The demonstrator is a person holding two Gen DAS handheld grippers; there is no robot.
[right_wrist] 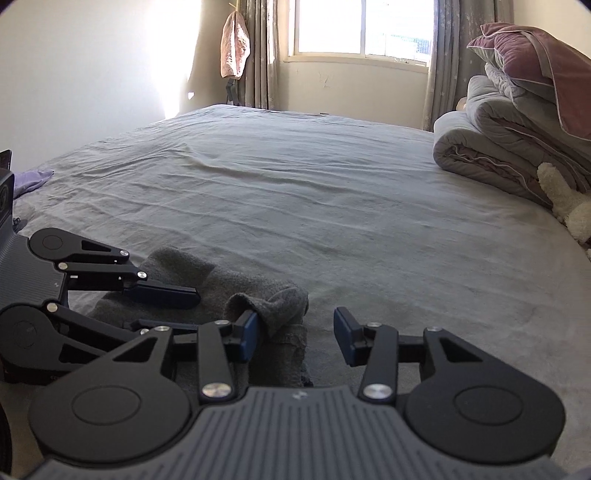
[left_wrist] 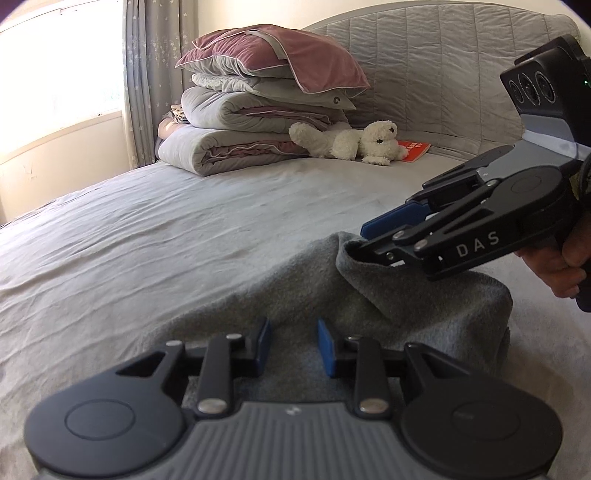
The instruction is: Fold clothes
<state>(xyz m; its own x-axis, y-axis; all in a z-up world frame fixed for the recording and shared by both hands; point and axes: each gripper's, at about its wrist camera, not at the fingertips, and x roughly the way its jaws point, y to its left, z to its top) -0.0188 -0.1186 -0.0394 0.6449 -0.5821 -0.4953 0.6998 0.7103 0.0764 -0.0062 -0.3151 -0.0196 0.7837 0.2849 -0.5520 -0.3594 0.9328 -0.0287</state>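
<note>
A grey fleece garment [left_wrist: 424, 306] lies bunched on the grey bed sheet [left_wrist: 184, 229]. My left gripper [left_wrist: 293, 345] hovers low over its near part, open, with the blue pads apart and cloth showing beneath the gap. My right gripper [left_wrist: 364, 240] comes in from the right, held by a hand [left_wrist: 565, 266], and is open. A fold of the garment [right_wrist: 273, 299] hangs over the tip of its left finger [right_wrist: 248, 334]; the other finger is bare. In the right wrist view the right gripper [right_wrist: 295, 334] sits at the garment's right end, and the left gripper [right_wrist: 173, 310] rests on the cloth at the left.
A stack of folded duvets topped by a mauve pillow [left_wrist: 266, 99] stands by the quilted headboard [left_wrist: 424, 74]. A white plush toy [left_wrist: 354, 142] and a red book [left_wrist: 415, 151] lie beside it. A lilac cloth [right_wrist: 35, 179] lies at the bed's far-left edge. Window [right_wrist: 362, 29] beyond the bed.
</note>
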